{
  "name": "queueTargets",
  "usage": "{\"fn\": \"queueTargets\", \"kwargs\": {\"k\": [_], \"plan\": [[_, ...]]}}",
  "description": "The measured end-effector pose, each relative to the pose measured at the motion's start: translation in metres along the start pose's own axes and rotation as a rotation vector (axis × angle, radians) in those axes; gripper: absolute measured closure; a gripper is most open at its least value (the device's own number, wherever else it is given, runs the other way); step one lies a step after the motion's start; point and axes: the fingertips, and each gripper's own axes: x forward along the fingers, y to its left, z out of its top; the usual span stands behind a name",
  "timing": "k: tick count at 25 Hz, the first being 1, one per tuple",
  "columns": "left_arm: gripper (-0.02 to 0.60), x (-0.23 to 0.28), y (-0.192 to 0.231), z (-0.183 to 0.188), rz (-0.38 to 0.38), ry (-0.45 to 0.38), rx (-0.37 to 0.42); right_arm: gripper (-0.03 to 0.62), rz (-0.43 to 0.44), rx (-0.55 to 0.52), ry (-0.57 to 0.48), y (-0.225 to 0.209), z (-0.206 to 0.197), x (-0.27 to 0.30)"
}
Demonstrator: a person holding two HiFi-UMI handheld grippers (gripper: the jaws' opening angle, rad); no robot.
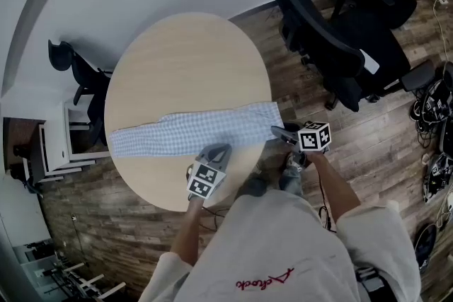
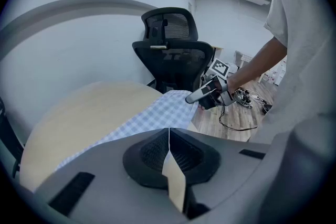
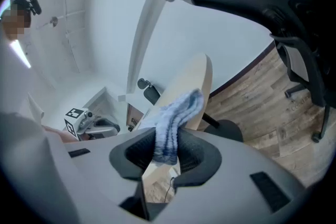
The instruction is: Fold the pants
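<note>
**Pants: strip laid out, end-to-end fold not yet made**

Pants (image 1: pixel 191 131) lie as one long strip across the round table (image 1: pixel 184 53). It looks like leg on leg, but I can't confirm the layers. Right gripper (image 1: pixel 279 132) is clenched on the strip's right end at the table edge, with cloth bunched between its jaws. Left gripper (image 1: pixel 215 151) has its jaws together and empty, over the strip's near edge mid-length. Remaining, I'd say: carry the end across, then flatten.

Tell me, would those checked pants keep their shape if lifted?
Probably not: the pants bunch into a soft wad in the right gripper, so likely floppy. They lie flat and thin on the table, so probably light.
</note>
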Motion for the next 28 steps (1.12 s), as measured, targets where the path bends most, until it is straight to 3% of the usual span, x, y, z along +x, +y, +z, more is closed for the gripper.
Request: {"fn": "queueTargets", "kwargs": {"k": [5,13,22,28], "plan": [[0.546,0.013,-0.018,0.013,-0.023,-0.026,0.016,0.473,-0.027,-0.02,-0.086,0.001,0.04,-0.032],[0.546,0.015,-0.031,0.015,-0.045,-0.05,0.023,0.473,-0.103,-0.062,-0.111,-0.012,0.061,-0.081],[0.546,-0.002,-0.015,0.001,-0.042,-0.115,0.005,0.471,-0.181,-0.161,-0.163,0.034,0.072,-0.061],[0.546,-0.028,0.001,-0.036,-0.053,-0.171,-0.019,0.471,-0.224,-0.257,-0.16,0.097,0.078,-0.007]]}}
